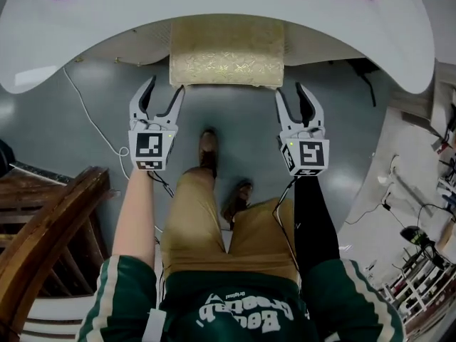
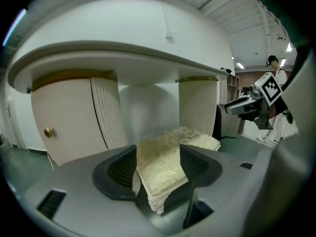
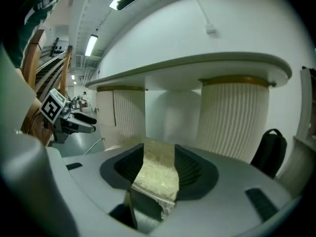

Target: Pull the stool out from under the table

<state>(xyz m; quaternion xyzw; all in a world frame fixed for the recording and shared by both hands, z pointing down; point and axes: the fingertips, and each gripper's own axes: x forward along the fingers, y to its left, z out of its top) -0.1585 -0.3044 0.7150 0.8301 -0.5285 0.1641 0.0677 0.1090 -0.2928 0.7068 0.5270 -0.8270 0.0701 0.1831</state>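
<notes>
A stool [image 1: 226,52] with a cream-gold patterned seat stands half under the white table [image 1: 214,2]. In the head view my left gripper [image 1: 165,85] is open at the seat's near left corner, and my right gripper [image 1: 288,89] is open at the near right corner. In the left gripper view the stool [image 2: 168,157] corner lies between the spread jaws of the left gripper [image 2: 158,149], with gaps beside the pads. The right gripper view shows the stool [image 3: 158,174] edge likewise between the parted jaws of the right gripper [image 3: 159,152].
A wooden chair [image 1: 50,241] stands at the near left. A white cable [image 1: 85,112] runs across the grey floor. The person's shoes [image 1: 208,152] stand just before the stool. Fluted table pedestals [image 2: 197,107] rise behind it. Cables and clutter [image 1: 427,248] lie at the right.
</notes>
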